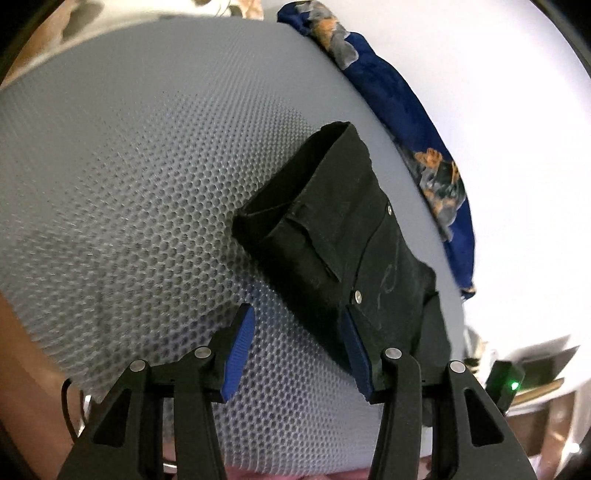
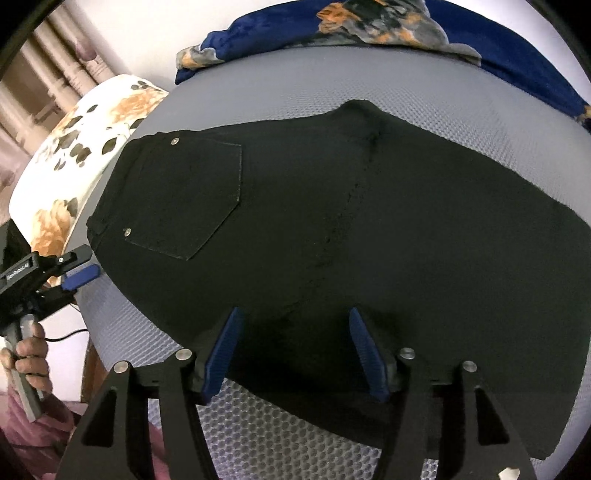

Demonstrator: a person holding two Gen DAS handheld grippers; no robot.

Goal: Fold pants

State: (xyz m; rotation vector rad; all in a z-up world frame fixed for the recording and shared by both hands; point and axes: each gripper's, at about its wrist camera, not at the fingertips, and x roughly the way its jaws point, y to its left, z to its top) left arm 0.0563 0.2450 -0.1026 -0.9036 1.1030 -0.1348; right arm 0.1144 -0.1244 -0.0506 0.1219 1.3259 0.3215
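Black pants (image 2: 332, 236) lie flat on a grey honeycomb mat (image 2: 280, 435), back pocket (image 2: 192, 199) up, waistband toward the left. In the left wrist view the waistband end (image 1: 332, 229) shows, with two metal rivets. My left gripper (image 1: 295, 354) is open beside the waistband corner, its right finger touching the cloth edge; it also shows in the right wrist view (image 2: 79, 275). My right gripper (image 2: 295, 350) is open, its blue-padded fingers resting over the near edge of the pants at mid-length.
A blue patterned blanket (image 2: 424, 33) lies bunched along the mat's far edge, also in the left wrist view (image 1: 406, 110). A floral pillow (image 2: 85, 162) sits past the mat's left end. A hand (image 2: 31, 354) holds the left gripper's handle.
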